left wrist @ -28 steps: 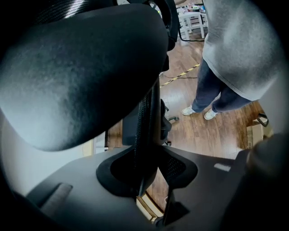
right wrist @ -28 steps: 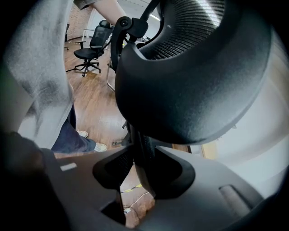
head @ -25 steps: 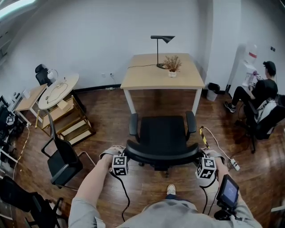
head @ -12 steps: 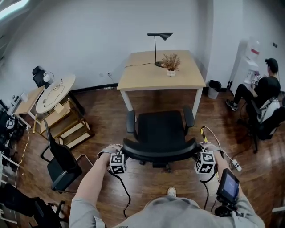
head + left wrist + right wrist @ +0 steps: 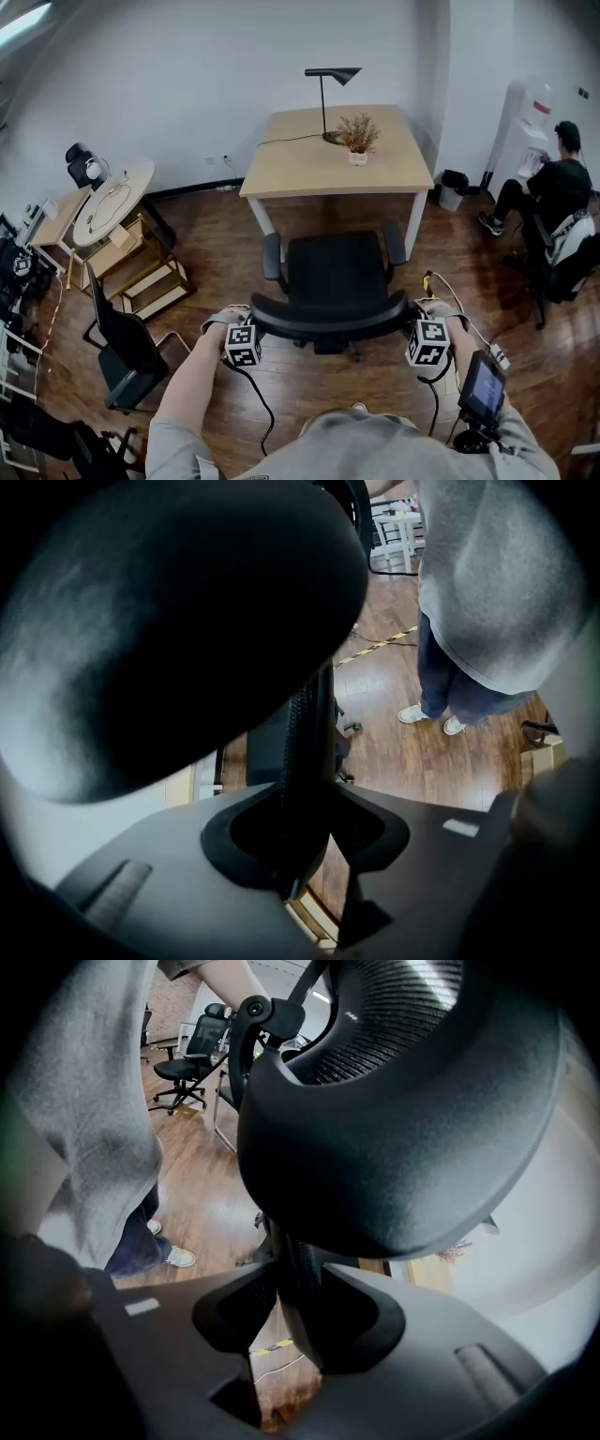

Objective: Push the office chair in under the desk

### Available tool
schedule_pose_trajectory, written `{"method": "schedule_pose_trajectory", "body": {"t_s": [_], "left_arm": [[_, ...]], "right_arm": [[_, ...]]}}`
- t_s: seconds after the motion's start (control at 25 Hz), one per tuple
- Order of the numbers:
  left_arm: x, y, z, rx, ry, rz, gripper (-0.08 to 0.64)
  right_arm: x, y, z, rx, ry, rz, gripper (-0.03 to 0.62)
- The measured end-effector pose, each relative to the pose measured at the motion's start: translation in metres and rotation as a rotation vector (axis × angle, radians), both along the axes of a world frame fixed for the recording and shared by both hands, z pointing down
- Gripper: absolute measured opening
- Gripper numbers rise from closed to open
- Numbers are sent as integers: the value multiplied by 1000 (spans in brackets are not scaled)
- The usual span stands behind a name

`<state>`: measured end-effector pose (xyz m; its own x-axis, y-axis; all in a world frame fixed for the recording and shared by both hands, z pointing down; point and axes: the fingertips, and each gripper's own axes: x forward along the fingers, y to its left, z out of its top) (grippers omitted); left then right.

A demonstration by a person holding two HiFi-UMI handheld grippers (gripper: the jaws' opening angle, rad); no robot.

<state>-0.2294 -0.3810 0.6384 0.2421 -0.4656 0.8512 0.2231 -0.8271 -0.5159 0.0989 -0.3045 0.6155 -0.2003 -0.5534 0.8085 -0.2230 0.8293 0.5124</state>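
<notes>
Chair: a black office chair (image 5: 337, 272) with a mesh back, a padded seat and two armrests; the curved top of the back is turned toward the person.
Chair position: the chair is stood on the dark wooden floor (image 5: 234, 253), just in front of the light wooden desk with white legs (image 5: 300, 159). The seat faces the desk and lies outside its front edge.
Left gripper: the left gripper (image 5: 249, 334) is set at the left end of the chair back, with the grey-sleeved forearm reaching forward and down.
Right gripper: the right gripper (image 5: 418, 330) is set at the right end of the back, level with the other. A small screen device (image 5: 481, 389) is carried just behind it.
Jaws: in each gripper view the thin mesh edge of the back is seen clamped between the two jaws. Both grippers are thus closed on the chair.
Head view only: a black desk lamp (image 5: 328, 89) and a small potted dried plant (image 5: 357, 141) are shown on the desk, and a seated person (image 5: 558, 183) at far right.
Gripper views only: the holder's white shoes (image 5: 427, 719) and a yellow-and-black striped strip (image 5: 375, 647) are shown on the floor. The rounded black headrest (image 5: 394, 1119) is seen from below.
</notes>
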Motion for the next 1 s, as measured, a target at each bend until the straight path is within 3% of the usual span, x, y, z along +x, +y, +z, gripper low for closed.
{"method": "schedule_pose_trajectory", "body": {"t_s": [0.36, 1.0], "left_arm": [[12, -41, 4, -3, 15, -12, 124], [36, -144, 7, 10, 48, 78, 114]], "right_arm": [[10, -42, -2, -1, -2, -15, 158], [28, -127, -1, -22, 10, 60, 160]]}}
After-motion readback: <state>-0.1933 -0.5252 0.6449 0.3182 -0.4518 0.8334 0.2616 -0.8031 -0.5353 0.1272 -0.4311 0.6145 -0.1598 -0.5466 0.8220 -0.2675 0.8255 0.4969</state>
